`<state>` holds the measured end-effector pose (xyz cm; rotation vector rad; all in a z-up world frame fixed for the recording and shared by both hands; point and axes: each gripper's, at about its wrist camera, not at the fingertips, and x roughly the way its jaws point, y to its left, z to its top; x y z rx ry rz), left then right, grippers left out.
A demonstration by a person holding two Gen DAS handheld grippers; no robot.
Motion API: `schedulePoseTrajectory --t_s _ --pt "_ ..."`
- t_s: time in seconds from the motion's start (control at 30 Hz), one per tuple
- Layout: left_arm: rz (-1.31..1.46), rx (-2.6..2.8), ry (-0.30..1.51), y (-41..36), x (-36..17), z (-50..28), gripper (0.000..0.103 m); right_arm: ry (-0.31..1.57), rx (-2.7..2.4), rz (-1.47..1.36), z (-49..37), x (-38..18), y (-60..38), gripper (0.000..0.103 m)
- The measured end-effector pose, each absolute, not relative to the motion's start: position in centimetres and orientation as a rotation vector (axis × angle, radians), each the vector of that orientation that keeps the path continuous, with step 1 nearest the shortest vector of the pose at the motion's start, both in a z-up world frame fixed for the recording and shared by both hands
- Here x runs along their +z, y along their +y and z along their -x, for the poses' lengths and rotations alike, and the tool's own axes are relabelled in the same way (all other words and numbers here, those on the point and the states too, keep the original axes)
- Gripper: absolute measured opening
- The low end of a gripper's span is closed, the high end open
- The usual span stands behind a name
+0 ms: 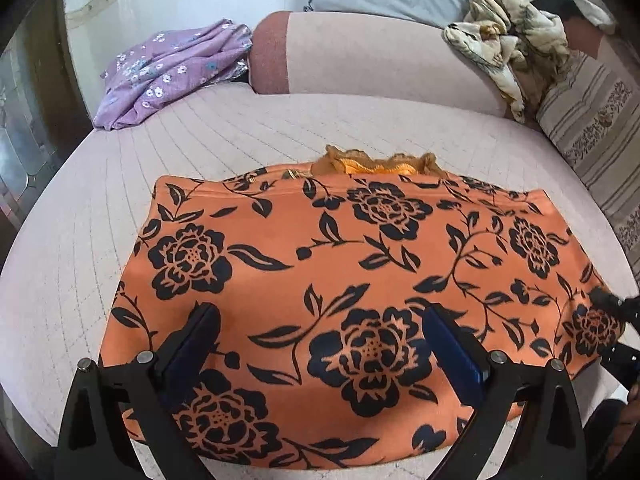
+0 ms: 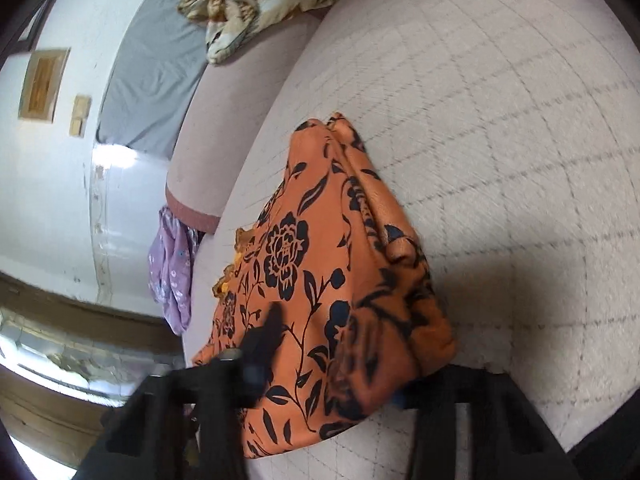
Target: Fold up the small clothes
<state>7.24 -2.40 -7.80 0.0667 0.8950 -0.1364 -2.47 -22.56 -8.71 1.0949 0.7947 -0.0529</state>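
Orange floral garment lay on the bed; left gripper gaped above it, right gripper apparently clamped its edge, which might slip.

Soft, even daylight lit both views, with a blown-out glare patch on the white wall in the right wrist view and a shadow falling on the quilted bed cover beside the orange floral garment. The left wrist view was sharp, while the right wrist view was smeared by motion blur, worst on the right gripper. Both pictures bowed strongly outward and darkened to black at the corners.
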Motion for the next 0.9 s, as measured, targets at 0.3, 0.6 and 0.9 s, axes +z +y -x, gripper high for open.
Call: schedulePoseTrajectory --t_s 0.3,0.6,0.9 --pt "-0.137 -0.157 0.853 -3.5 -7.7 -7.0 0.101 0.802 -0.073 -1.0 2.1 -8.2 -21.8 0.072" --pt "-0.102 -0.205 0.978 -2.3 -10.1 -8.5 0.095 0.866 -0.088 -0.872 -0.8 -7.3 -21.2 0.016" --pt "0.325 0.116 0.613 17.5 0.8 -3.2 0.093 0.679 0.224 -0.398 -5.4 8.7 -3.7 0.014"
